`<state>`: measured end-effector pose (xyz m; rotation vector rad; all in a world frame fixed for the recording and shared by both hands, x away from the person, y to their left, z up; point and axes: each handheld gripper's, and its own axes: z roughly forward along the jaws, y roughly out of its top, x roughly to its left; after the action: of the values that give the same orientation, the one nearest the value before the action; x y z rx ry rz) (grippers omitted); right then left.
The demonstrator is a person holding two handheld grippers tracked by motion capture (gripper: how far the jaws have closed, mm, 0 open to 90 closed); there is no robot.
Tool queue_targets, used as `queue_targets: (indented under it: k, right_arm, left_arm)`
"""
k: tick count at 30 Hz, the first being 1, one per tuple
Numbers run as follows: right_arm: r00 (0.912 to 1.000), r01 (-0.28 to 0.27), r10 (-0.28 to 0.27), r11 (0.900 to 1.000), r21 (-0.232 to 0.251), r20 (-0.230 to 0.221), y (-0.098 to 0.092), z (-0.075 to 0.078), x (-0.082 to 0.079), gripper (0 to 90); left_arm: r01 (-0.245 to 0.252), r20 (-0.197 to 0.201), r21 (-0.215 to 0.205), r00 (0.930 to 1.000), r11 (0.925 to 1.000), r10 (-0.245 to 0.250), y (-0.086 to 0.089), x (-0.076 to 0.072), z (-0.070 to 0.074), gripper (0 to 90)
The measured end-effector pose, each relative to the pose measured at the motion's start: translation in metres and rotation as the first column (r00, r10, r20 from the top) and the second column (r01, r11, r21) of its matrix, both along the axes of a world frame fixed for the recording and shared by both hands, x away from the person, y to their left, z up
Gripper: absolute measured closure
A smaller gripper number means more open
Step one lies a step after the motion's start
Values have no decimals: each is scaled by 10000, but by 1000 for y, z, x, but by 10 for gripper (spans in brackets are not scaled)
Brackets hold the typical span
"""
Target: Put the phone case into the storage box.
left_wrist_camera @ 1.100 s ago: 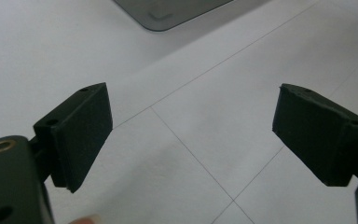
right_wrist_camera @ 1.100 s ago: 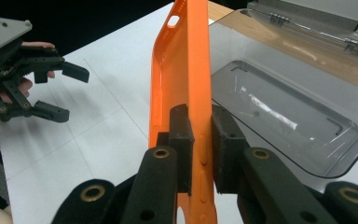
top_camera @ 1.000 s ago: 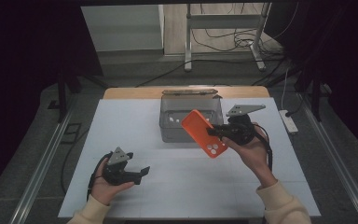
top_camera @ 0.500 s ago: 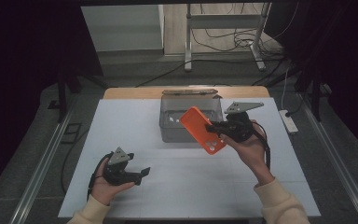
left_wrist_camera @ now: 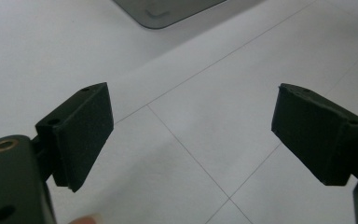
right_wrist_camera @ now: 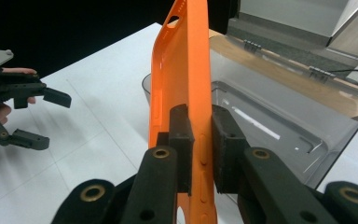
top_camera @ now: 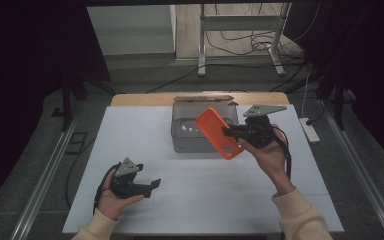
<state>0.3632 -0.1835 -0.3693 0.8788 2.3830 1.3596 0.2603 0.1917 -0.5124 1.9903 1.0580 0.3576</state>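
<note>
An orange phone case (top_camera: 219,133) hangs in the air over the front right corner of the clear plastic box (top_camera: 190,142). My right gripper (top_camera: 230,132) is shut on its edge, and in the right gripper view both pads clamp the orange phone case (right_wrist_camera: 182,88) with the clear box (right_wrist_camera: 279,126) behind it. The box's lid (top_camera: 202,99) is folded open at the back. My left gripper (top_camera: 150,187) rests low at the table's front left, open, with nothing between its pads (left_wrist_camera: 81,133). The left gripper (right_wrist_camera: 42,116) shows far off in the right gripper view too.
A white table (top_camera: 130,145) carries the box at its middle back. A wooden strip (top_camera: 140,99) runs along the far edge. Cables and a metal stand (top_camera: 240,37) lie on the floor beyond. A power strip (top_camera: 310,130) sits at the right edge.
The right hand has carried the orange case slightly up and toward the box. The left gripper has stayed where it was.
</note>
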Motion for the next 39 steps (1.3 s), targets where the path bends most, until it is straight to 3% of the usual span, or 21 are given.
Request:
queue_targets:
  k: [29,36,39]
  right_arm:
    - [9976,645,-643,9979,-58,256,-5,9,8,804]
    - [9901,1404,-1405,9900,147,12,-10,10,11,805]
    - [9876,1573,-1573,9876,2,24,-8,11,13,806]
  left_arm:
    - [22,21,23,10000,10000,-22,1,-1,2,126]
    - [7,145,-304,9999,9995,-3,3,-2,8,126]
    - [103,143,-223,9998,9997,-100,2,-4,7,126]
